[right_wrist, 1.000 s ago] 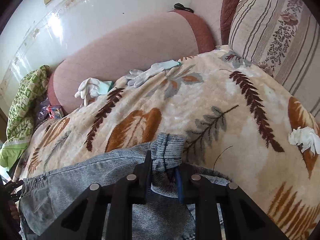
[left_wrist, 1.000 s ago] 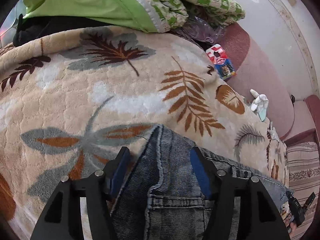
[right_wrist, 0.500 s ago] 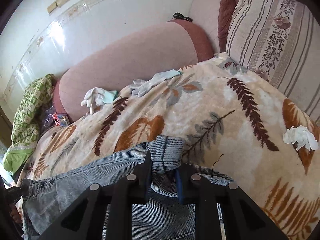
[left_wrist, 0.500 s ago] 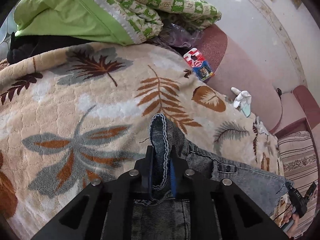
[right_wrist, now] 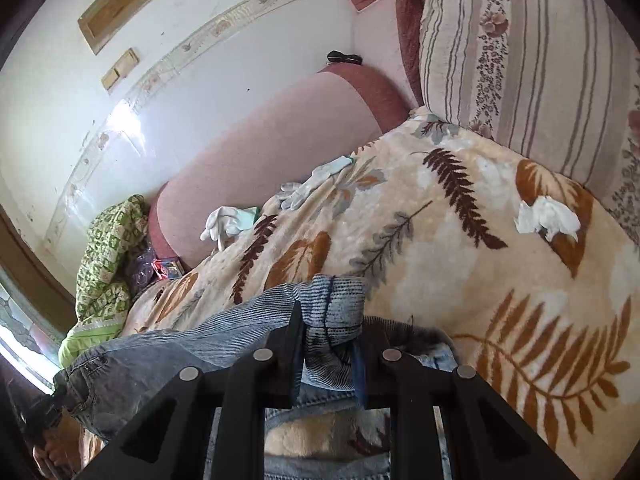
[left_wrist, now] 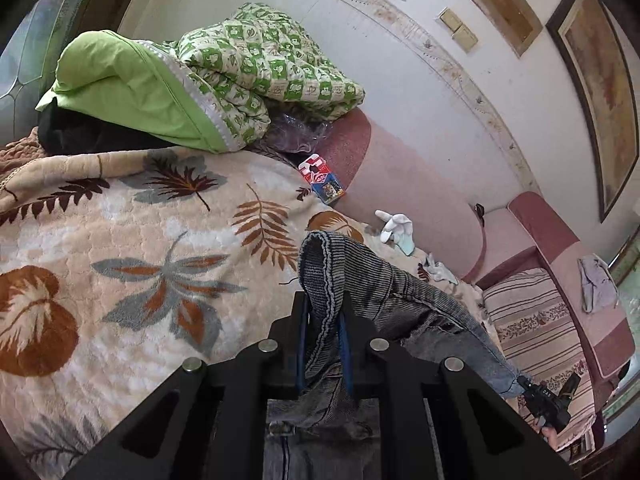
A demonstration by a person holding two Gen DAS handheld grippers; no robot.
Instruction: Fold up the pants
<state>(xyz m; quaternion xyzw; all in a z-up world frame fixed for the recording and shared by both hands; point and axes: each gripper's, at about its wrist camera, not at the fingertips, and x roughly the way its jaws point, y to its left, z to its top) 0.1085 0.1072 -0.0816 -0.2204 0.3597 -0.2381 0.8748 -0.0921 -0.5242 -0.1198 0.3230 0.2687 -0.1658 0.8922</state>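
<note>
Left tool [left_wrist: 323, 334] now clamped on jeans [left_wrist: 384, 292], the denim seemingly lifted higher off blanket [left_wrist: 120, 240].

Pink sofa [left_wrist: 420, 184] carries everything, its seat covered by a beige plush blanket [left_wrist: 100, 248] with brown and grey leaf print. On the blanket: grey denim pants [right_wrist: 160, 356], partly lifted; crumpled white cloth [right_wrist: 546, 216] near the striped floral cushion [right_wrist: 520, 60]; white glove [right_wrist: 228, 220] and a greyish glove [right_wrist: 316, 180] at the blanket's edge against the backrest. Green checked quilt [left_wrist: 272, 76] piled at the far end, small red-blue box [left_wrist: 322, 180] beside it by the backrest.
</note>
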